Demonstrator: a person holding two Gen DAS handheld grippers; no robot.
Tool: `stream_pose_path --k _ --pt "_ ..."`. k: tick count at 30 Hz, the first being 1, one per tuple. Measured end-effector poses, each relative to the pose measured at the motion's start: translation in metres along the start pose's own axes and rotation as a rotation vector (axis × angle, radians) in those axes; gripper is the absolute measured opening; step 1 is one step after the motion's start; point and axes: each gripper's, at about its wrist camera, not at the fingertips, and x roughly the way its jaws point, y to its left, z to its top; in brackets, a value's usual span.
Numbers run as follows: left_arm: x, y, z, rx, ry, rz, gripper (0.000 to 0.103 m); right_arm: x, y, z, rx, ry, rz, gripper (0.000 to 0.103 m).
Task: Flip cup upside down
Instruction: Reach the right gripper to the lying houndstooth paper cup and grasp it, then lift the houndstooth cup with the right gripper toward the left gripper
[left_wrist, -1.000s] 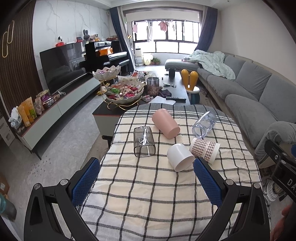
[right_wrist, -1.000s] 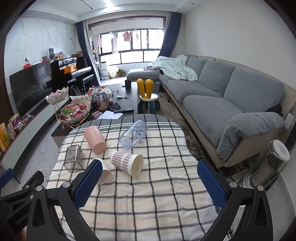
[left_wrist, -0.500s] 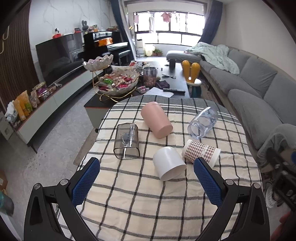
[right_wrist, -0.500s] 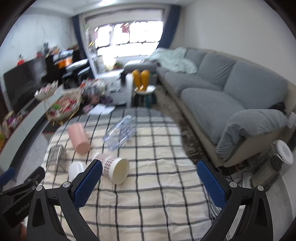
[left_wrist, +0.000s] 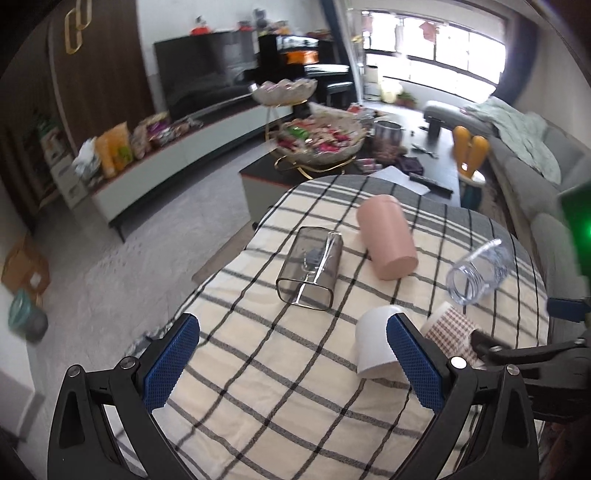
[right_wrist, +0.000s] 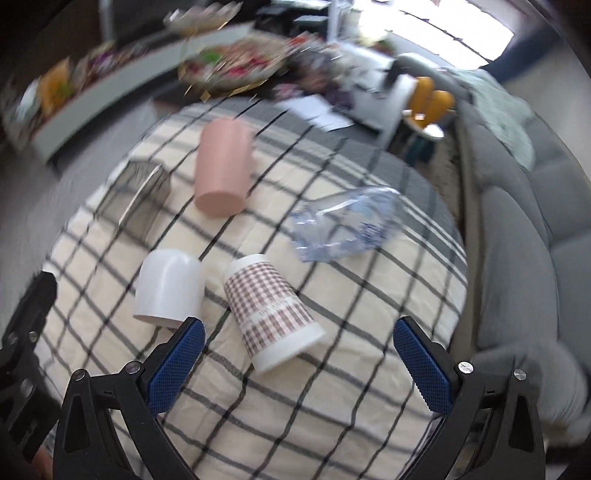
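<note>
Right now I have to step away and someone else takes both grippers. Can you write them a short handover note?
Left gripper: open, empty, over the near part of the checked tablecloth.
Right gripper: open, empty, lined up on the plaid cup.
Five vessels lie on their sides: plaid cup, white cup, pink cup, smoky square glass, clear bottle.
Done: nothing gripped, nothing flipped.
Left: grasp a cup, likely the plaid one, and set it mouth down.
</note>
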Motion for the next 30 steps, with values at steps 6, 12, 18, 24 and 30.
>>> stream_pose_path --k 6,12,18,24,30 --pt "0.017 0.000 0.008 -0.052 0.062 -0.015 0.103 0.034 0.010 0.023 -0.122 0.193 0.030 0.090" --pt "0.038 -0.004 0.011 -0.066 0.136 -0.042 0.103 0.064 0.010 0.033 -0.163 0.336 0.090 0.086" --pt "0.051 -0.008 0.012 -0.065 0.179 -0.054 0.103 0.095 0.014 0.033 -0.187 0.463 0.132 0.072" --pt "0.057 -0.007 0.014 -0.051 0.187 -0.058 0.103 0.091 0.003 0.034 -0.113 0.457 0.168 0.065" --pt "0.042 -0.001 0.019 -0.010 0.145 -0.091 0.103 0.061 -0.011 0.035 -0.019 0.402 0.164 0.065"
